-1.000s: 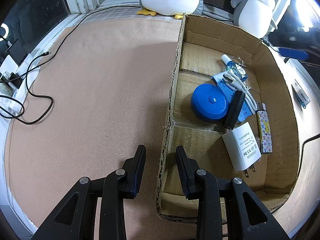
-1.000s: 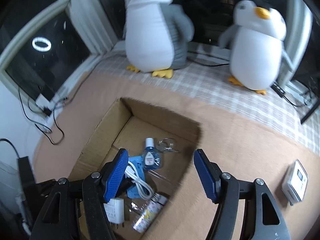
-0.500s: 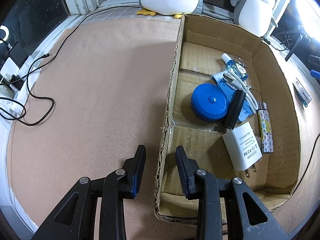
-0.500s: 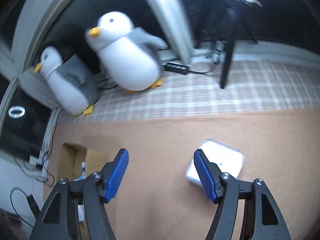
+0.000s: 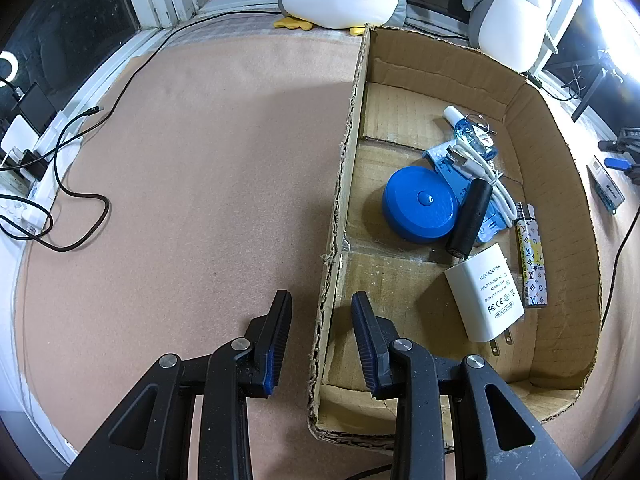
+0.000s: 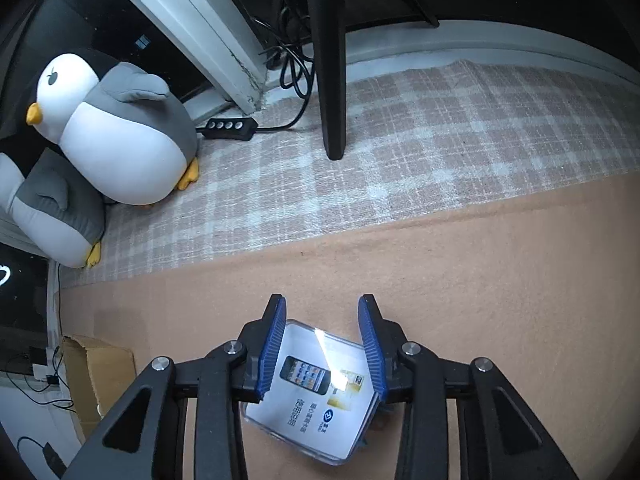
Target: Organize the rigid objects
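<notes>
A cardboard box [image 5: 560, 152] lies on the brown mat. It holds a blue round case [image 5: 418, 210], a black cylinder [image 5: 470, 220], a white charger [image 5: 484, 292], a patterned lighter [image 5: 530, 256], a white cable [image 5: 480, 164] and a small blue bottle [image 5: 468, 126]. My left gripper [image 5: 322, 312] is open, its jaws either side of the box's left wall. My right gripper [image 6: 322, 320] is open, straddling a clear plastic case with a phone picture [image 6: 316, 388] that lies flat on the mat. The pads look close to its sides; contact is unclear. That case also shows in the left wrist view [image 5: 606, 190].
Two plush penguins [image 6: 116, 132] sit on the checked cloth [image 6: 400, 152] by the window. A black stand leg [image 6: 328, 60] and an inline cable switch [image 6: 230, 125] are on the cloth. Black cables [image 5: 76, 184] lie at the mat's left edge. The box corner [image 6: 98, 372] shows at lower left.
My right gripper swung away from the box to the right and came down over the clear case, its jaws narrowing. My left gripper stayed at the box wall.
</notes>
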